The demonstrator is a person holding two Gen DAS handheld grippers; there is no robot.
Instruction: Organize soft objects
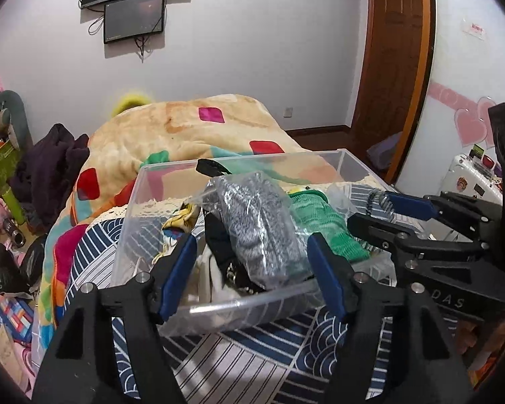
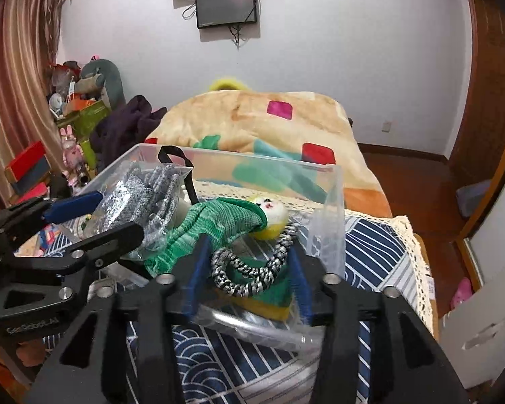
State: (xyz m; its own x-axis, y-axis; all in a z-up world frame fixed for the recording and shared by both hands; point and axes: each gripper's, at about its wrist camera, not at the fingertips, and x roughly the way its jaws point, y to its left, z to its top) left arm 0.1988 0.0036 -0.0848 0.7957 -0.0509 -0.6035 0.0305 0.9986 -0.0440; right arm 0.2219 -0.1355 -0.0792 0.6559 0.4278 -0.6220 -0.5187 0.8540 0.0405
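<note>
Left gripper (image 1: 252, 269) – jaws apart, pads clear of the bagged grey knit (image 1: 259, 229) between them. Right gripper (image 2: 249, 274) – jaws parted, flanking the cord (image 2: 252, 269) of the green toy (image 2: 212, 225) without pressing. Both items lie in the clear bin (image 2: 333, 202) on the bed (image 2: 380, 249).

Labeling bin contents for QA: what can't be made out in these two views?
- Left wrist: items under the bagged grey knit in the clear bin, hidden by the bag.
- Right wrist: lower part of the green knit toy, hidden by the right hand-held gripper.
- Both: yellow fuzzy thing behind the blanket, mostly hidden.
</note>
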